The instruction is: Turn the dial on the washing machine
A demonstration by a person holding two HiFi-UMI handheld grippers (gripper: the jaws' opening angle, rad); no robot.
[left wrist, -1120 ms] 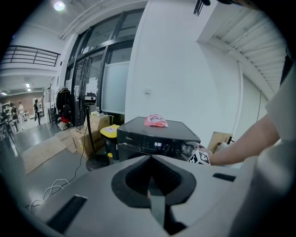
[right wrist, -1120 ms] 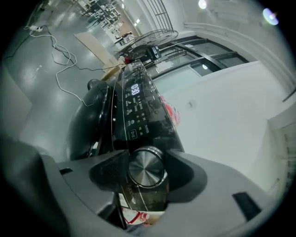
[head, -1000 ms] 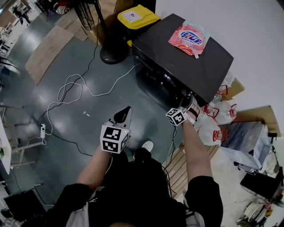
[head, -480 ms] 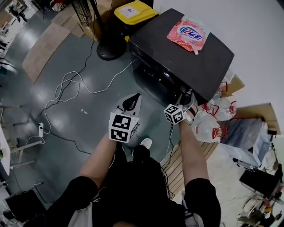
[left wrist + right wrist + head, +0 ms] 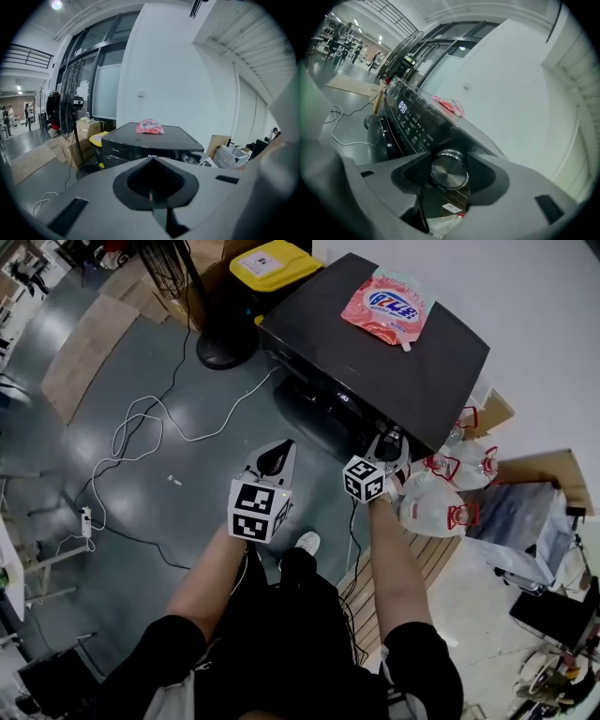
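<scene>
Round brushed-metal dial (image 5: pixel 449 171) sits at the right end of the front control panel on the black top-load washing machine (image 5: pixel 394 362), which has a pink detergent pouch (image 5: pixel 387 306) lying on its lid. Head view: my right gripper (image 5: pixel 387 441) is up against that front right corner. The left gripper (image 5: pixel 277 451) hangs well apart from the machine over the grey floor and touches nothing. Left gripper view: jaws are together with nothing between them; the machine is ahead and off-task. Right gripper view: jaws are closed on the dial, with pads on opposite sides of its rim and its face square to the camera. The lit display and button rows run away along the panel to the left. My read on handling: a rigid knob fixed to the panel, so weight doesn't matter. It only spins on its own axis, probably with click stops. The smooth metal rim could slip, so I'd hold it across the full diameter, squeeze firmly, roll about the dial's axis, and avoid pulling or levering sideways.
</scene>
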